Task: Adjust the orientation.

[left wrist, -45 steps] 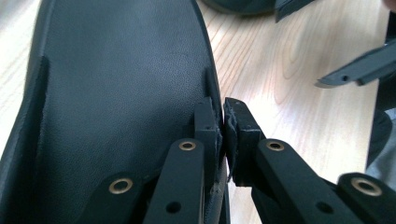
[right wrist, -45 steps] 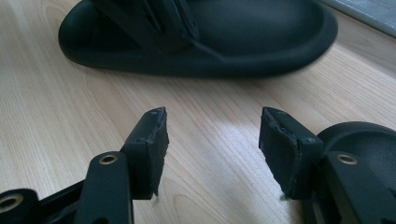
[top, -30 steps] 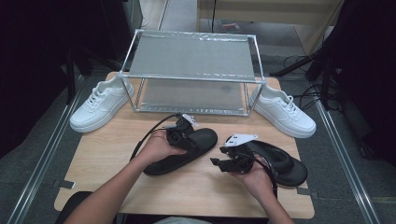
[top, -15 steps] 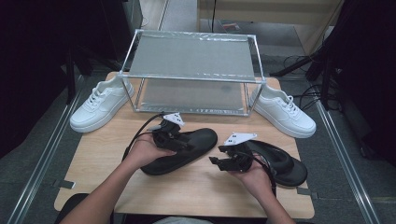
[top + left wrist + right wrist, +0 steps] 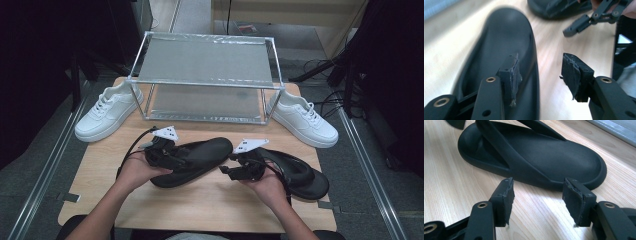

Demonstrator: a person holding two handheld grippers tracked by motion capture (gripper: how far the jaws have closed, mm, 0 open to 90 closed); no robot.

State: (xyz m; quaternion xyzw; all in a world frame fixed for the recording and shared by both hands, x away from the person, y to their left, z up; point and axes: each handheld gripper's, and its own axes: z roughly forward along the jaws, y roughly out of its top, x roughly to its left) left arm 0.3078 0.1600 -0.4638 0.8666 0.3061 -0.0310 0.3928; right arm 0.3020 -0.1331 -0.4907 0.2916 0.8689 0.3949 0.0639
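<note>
The left gripper, its jaws having just been opening, is standing wide around the left sandal's edge (pads not pressing), while the right gripper is gaping empty, the right sandal lying at twelve o'clock.

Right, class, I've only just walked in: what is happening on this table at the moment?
A person at a wooden table holds a gripper in each hand and is handling two black sandals. The left gripper has just been opening; one pad overlaps the left sandal, the rim between the jaws, unpinched. The right gripper is open, just short of the right sandal. Two white sneakers flank a metal rack at the back.
</note>
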